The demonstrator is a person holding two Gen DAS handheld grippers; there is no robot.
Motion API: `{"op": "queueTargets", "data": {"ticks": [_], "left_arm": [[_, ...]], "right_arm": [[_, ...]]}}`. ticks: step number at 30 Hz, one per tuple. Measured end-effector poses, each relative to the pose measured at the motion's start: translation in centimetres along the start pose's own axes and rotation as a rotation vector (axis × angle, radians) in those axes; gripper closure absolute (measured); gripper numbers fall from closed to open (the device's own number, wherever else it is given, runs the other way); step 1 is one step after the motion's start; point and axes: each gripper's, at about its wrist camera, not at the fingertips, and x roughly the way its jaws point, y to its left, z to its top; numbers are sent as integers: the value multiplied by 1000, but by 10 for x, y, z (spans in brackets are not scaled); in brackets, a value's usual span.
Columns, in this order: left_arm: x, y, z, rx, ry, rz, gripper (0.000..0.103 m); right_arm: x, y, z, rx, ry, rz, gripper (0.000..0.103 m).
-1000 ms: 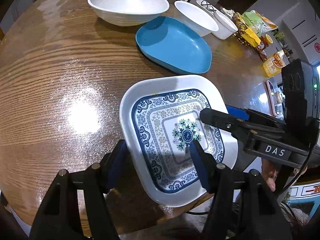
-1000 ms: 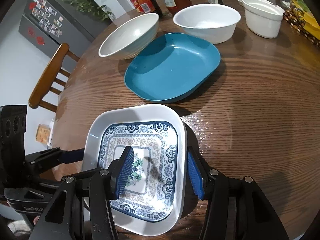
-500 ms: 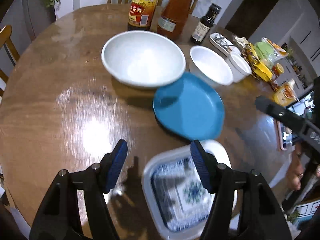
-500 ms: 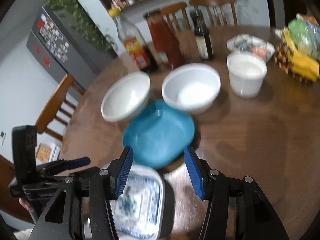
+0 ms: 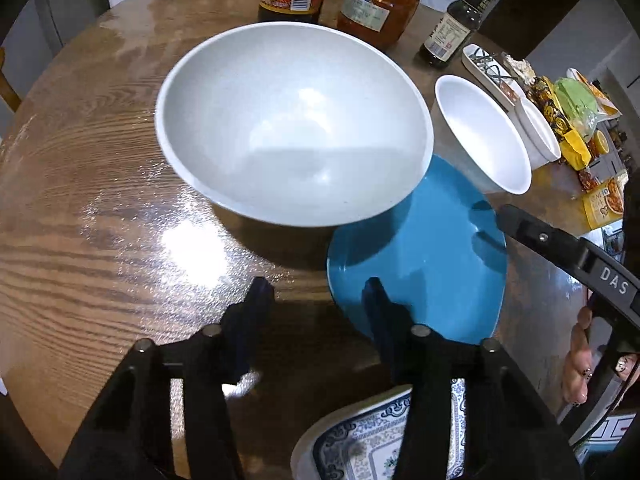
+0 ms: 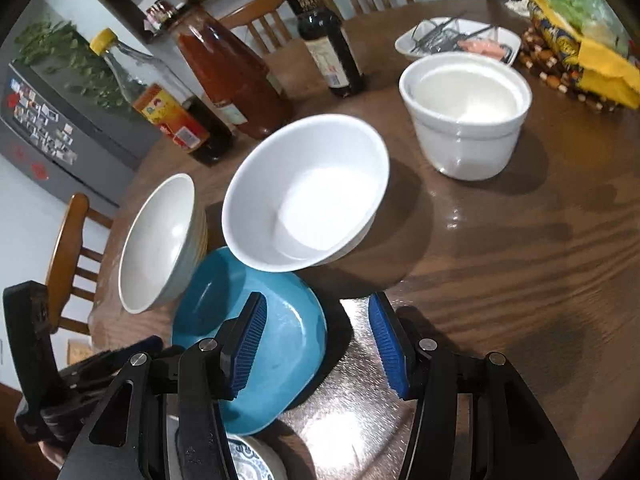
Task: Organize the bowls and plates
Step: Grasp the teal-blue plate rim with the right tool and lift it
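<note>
Taking the blue plate (image 5: 420,264) as the landmark: nearest the cameras, just on its near side, lies the patterned blue-and-white plate (image 5: 376,440), only its far edge showing at the bottom of both views. The left gripper (image 5: 316,312) hovers over the plate's near-left edge and the bare wooden table (image 5: 100,200), fingers spread wide and holding nothing. The right gripper (image 6: 316,340) hangs over the blue plate's near-right side, blue pads (image 6: 386,344) wide apart and likewise empty.

Beyond the blue plate on its left stands the large grey-white bowl (image 5: 292,124), whose rim seems to overhang the plate's far edge; whether they touch is hard to tell. Beyond the plate on its right sits the white bowl (image 6: 308,192), its base close to or on the plate's rim. Farther right stands a straight-sided white pot (image 6: 466,116). Farthest back are the vinegar bottle (image 6: 160,100), the red sauce jar (image 6: 232,76) and the dark bottle (image 6: 328,44).
</note>
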Motion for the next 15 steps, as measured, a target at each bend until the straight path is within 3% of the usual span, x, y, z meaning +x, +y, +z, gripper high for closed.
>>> {"op": "queueTargets", "data": {"ticks": [8,15], "left_arm": [[3,-4,2,-11,-5,-74,67],[5,-19,1,13,-2,-117,67]], "right_arm": [[11,2,-3,-18,22,-38,49],[15,5,-7,-21,71,62,49]]}}
